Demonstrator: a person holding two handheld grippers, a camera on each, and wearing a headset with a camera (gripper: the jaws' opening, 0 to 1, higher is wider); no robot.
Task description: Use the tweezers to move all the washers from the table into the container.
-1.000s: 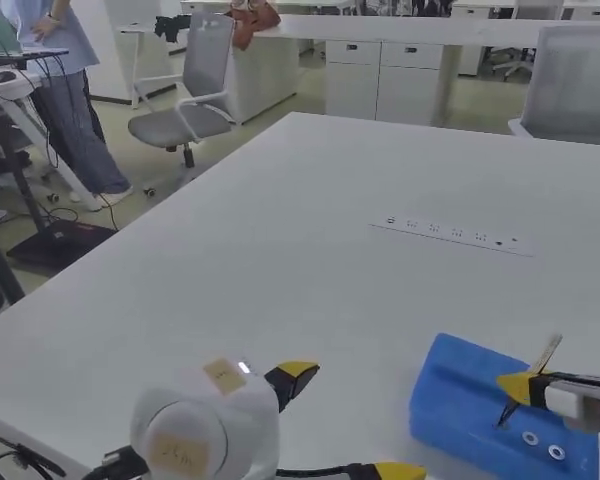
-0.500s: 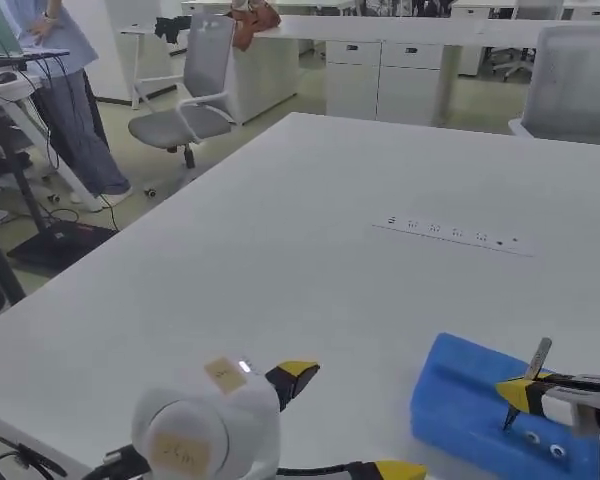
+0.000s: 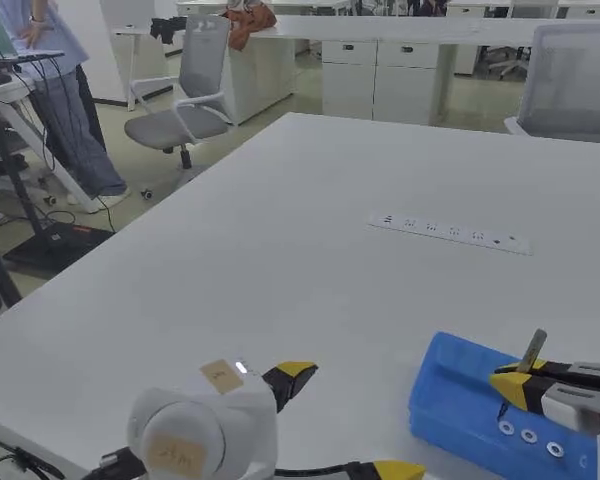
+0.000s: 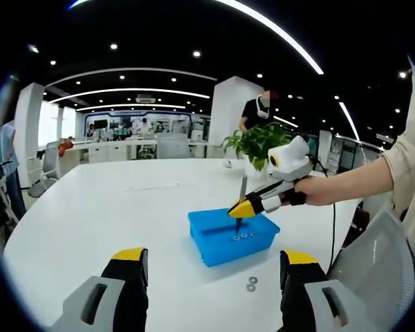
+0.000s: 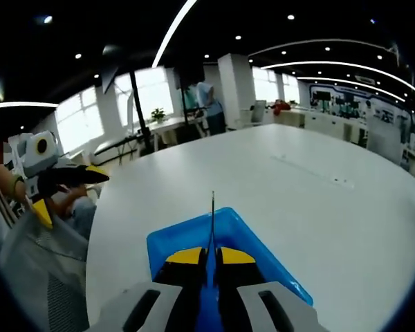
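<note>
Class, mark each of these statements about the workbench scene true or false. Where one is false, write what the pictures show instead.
1. The right gripper is shut on the tweezers. True.
2. The container is red. False: it is blue.
3. Some washers lie inside the container. True.
4. Every washer is off the table. False: the left gripper view shows two washers lying on the table beside the container.
5. The left gripper is clamped on a washer. False: its jaws stand apart and hold nothing.
</note>
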